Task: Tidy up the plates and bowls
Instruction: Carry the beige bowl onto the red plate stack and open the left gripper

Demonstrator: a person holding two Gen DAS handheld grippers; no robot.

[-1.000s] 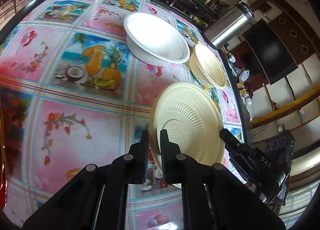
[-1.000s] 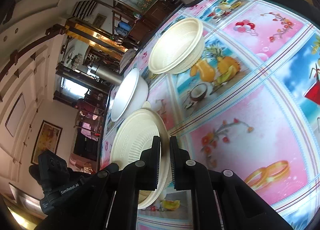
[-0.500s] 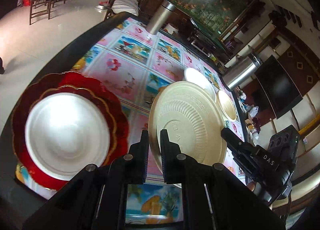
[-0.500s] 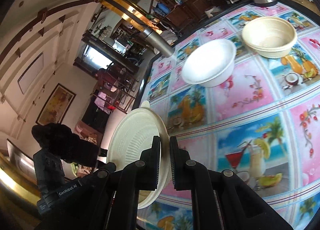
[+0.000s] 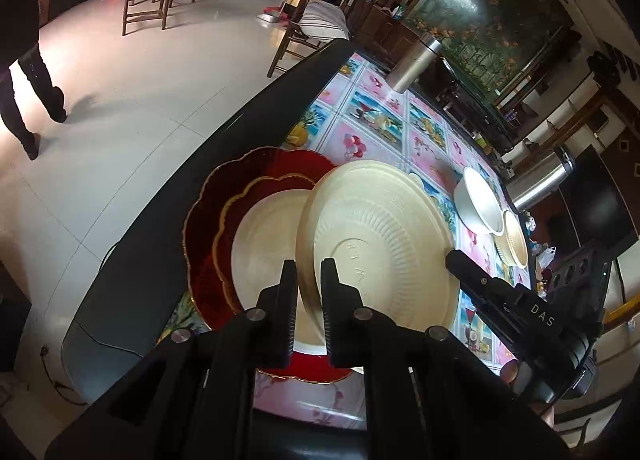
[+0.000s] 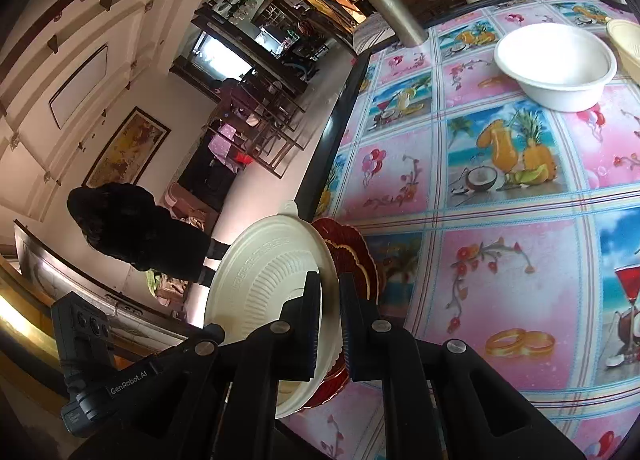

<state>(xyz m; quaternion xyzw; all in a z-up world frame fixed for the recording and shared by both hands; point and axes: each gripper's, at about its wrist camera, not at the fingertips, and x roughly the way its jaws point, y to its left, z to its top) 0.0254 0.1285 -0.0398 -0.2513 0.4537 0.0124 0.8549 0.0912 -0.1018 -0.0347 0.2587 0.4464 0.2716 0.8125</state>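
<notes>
Nearest, two black hand-held grippers share one cream paper plate (image 5: 384, 244), held tilted on edge w/ its ribbed underside toward the left cam. Left gripper (image 5: 309, 280) has its jaws nearly closed, pinching the plate's rim at 6 o'clock. Right gripper (image 6: 330, 292) is likewise narrowed onto the rim, clamping the opposite edge.

Just behind, at 9 o'clock of the held plate, a red scalloped plate (image 5: 224, 196) w/ gold trim lies flat near the table's corner; a second cream plate (image 5: 264, 232) rests inside it. Held plate hovers partly over both; can't tell if they touch.

Farther, toward 2 o'clock, a white bowl (image 5: 478, 204) sits on the pink fruit-print tablecloth (image 6: 500, 260), a cream bowl (image 5: 514, 240) just beside it. Beyond, at 12 o'clock, a steel flask (image 5: 414, 64) stands.
</notes>
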